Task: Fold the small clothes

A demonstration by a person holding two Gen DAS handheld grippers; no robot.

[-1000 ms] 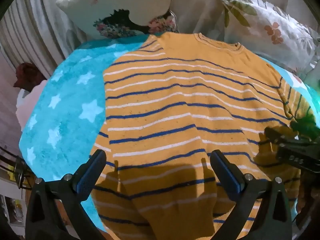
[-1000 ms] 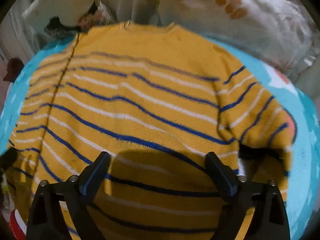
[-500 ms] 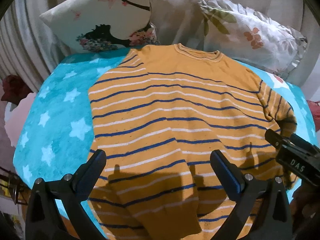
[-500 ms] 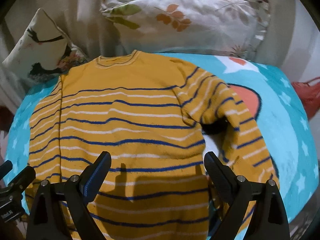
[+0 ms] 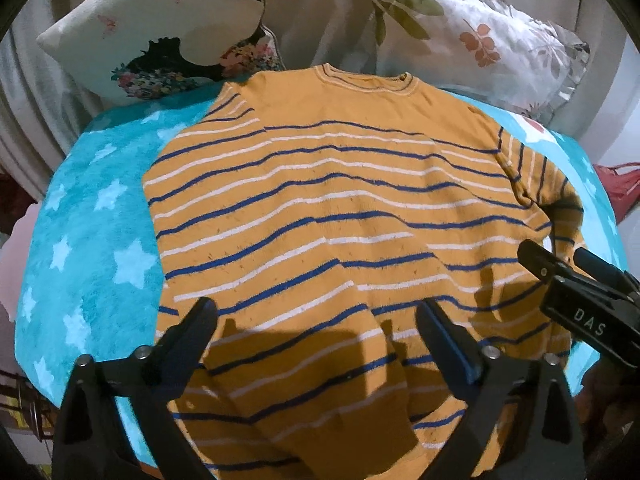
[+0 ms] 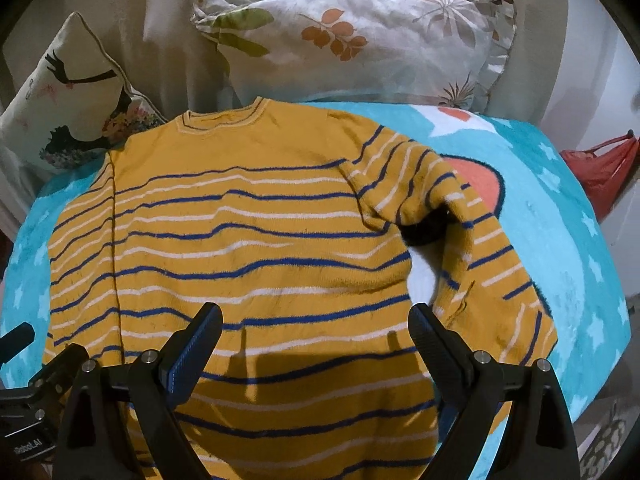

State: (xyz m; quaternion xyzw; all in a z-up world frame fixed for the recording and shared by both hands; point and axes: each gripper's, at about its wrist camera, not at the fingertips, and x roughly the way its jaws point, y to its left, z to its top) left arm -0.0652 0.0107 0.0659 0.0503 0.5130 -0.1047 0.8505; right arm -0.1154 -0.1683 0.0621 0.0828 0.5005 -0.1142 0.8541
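Note:
A yellow sweater (image 5: 328, 216) with blue and white stripes lies spread flat, collar away from me, on a turquoise star blanket (image 5: 92, 216). It also shows in the right wrist view (image 6: 256, 240). Its right sleeve (image 6: 472, 240) lies bent and rumpled beside the body; the left sleeve is folded in along the body. My left gripper (image 5: 316, 332) is open and empty above the sweater's lower hem. My right gripper (image 6: 316, 332) is open and empty above the lower hem too, and shows at the right of the left wrist view (image 5: 576, 276).
Two patterned pillows stand behind the sweater: a bird-print one (image 6: 68, 96) at the left, a leaf-print one (image 6: 360, 40) at the right. A red bag (image 6: 600, 168) hangs beyond the blanket's (image 6: 560, 216) right edge.
Both grippers have pulled back and risen away from the sweater, so the whole garment, the pillows and more blanket have come into view. Both stay open.

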